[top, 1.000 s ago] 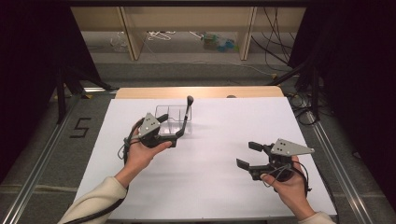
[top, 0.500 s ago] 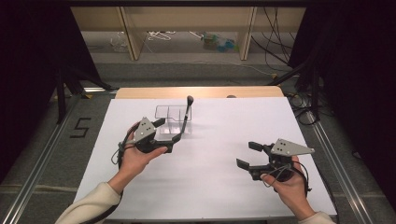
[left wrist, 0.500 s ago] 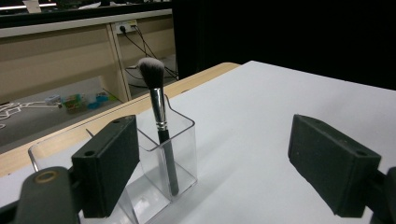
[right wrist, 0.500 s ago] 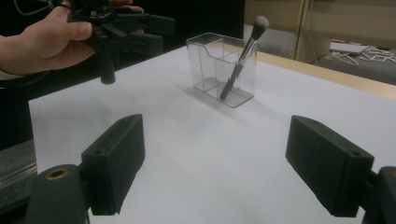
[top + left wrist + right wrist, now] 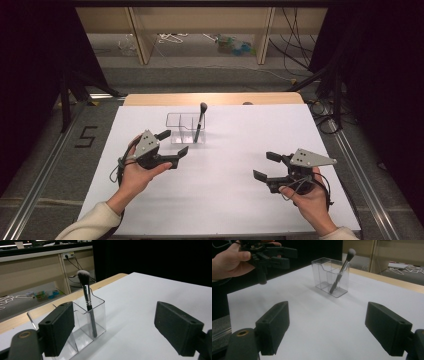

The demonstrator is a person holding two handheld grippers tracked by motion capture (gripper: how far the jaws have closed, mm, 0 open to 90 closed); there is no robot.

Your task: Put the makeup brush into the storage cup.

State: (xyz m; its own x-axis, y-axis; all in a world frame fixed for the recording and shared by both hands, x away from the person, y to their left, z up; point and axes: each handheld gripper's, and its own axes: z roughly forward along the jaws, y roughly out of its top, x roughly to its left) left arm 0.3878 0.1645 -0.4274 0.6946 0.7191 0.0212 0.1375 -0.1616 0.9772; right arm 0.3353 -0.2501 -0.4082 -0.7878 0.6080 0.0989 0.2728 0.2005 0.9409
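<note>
While the left gripper [image 5: 169,143] hovered just beside the clear organizer [image 5: 184,129], jaws wide apart and empty, the makeup brush [image 5: 200,122] stood tilted in its right-hand compartment — bristles up. Right gripper [image 5: 266,166] sat well apart over the white table [image 5: 225,200] — also open, holding nothing.

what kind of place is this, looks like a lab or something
Most likely a lab or recording workspace rather than a home. A white table stands on a bare floor between metal rails, loose cables trail by wooden shelving behind it, and a person holds a left gripper near a clear organizer with a makeup brush.
</note>
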